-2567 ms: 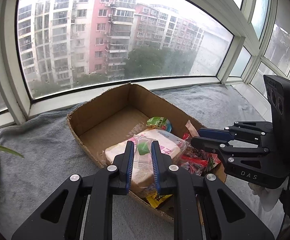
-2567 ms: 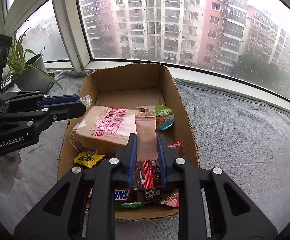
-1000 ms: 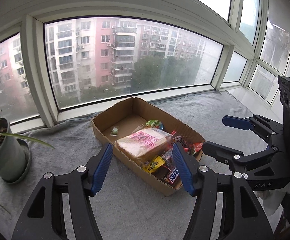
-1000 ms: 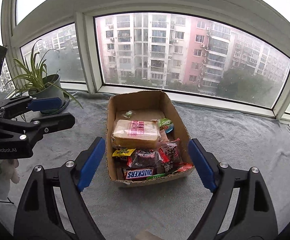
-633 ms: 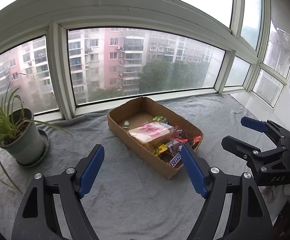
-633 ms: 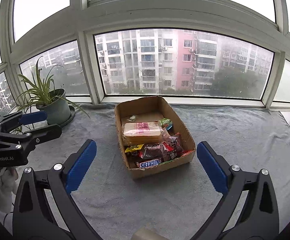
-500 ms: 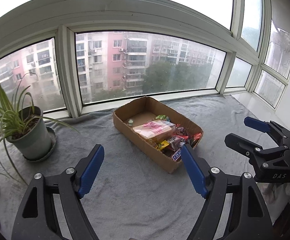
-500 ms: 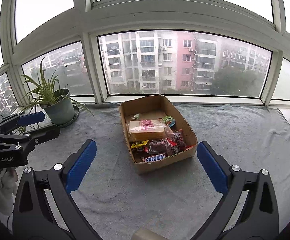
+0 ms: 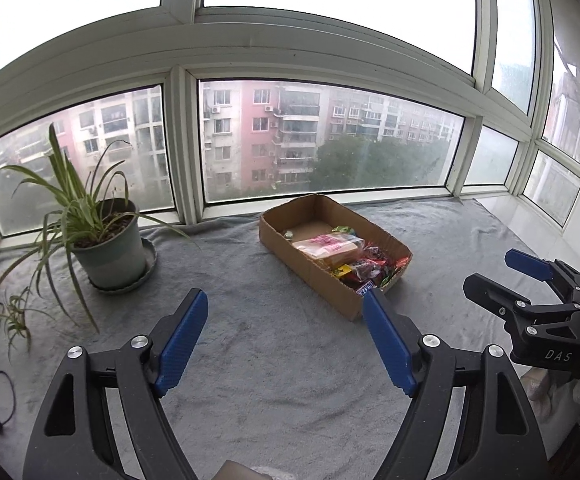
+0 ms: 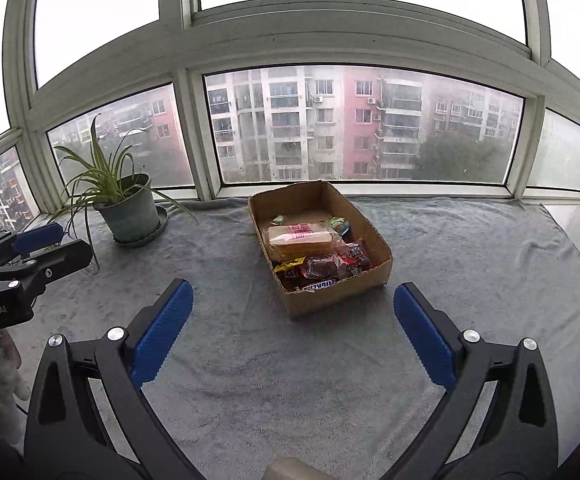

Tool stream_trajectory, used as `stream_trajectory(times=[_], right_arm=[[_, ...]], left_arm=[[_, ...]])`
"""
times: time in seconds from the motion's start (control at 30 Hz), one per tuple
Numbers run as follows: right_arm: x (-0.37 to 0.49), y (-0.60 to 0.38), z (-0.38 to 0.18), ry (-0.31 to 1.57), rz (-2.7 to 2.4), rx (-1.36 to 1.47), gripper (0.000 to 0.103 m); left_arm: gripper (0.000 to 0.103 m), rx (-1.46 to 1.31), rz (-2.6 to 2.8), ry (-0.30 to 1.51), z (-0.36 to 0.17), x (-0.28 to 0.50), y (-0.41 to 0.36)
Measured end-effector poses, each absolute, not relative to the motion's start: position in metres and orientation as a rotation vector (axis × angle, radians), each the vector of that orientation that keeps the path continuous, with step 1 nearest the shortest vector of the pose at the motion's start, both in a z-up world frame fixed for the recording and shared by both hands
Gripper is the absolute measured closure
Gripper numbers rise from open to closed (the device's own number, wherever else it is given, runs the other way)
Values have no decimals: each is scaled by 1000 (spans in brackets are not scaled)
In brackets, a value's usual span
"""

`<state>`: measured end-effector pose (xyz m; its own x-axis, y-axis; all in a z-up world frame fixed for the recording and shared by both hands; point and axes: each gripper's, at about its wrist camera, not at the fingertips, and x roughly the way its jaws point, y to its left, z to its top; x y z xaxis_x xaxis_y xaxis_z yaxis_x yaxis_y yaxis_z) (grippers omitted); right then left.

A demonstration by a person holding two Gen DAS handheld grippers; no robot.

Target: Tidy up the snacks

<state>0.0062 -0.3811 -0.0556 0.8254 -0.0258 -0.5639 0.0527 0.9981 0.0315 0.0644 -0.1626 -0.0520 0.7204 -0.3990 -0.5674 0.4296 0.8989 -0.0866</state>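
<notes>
Brown box, grey cloth, bright wrappers

The cardboard box (image 10: 332, 294) is plain brown on a grey towel (image 10: 470, 264); bread bag (image 10: 300, 238) tan with pink print; candy bar (image 10: 321, 285) dark with white lettering; plant pot (image 10: 132, 216) dull green.

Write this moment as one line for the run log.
left hand-held gripper: open, empty | right hand-held gripper: open, empty | brown cardboard box: on grey blanket, holds snacks

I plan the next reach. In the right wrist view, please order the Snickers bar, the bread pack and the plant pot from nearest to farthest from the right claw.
1. Snickers bar: near end of the box, just ahead.
2. Bread pack: middle of the box.
3. Plant pot: far left, by the window.
</notes>
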Motion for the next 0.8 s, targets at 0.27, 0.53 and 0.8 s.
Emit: stream_trajectory(times=[0.27, 0.53, 0.8], right_arm=[[0, -378, -57, 603, -50, 38, 1], [0, -374, -58, 607, -46, 27, 1], [1, -372, -60, 610, -35, 28, 1]], left_arm=[[23, 32, -445, 619, -50, 55, -152], [23, 27, -434, 617, -49, 51, -151], [23, 26, -419, 620, -50, 49, -150]])
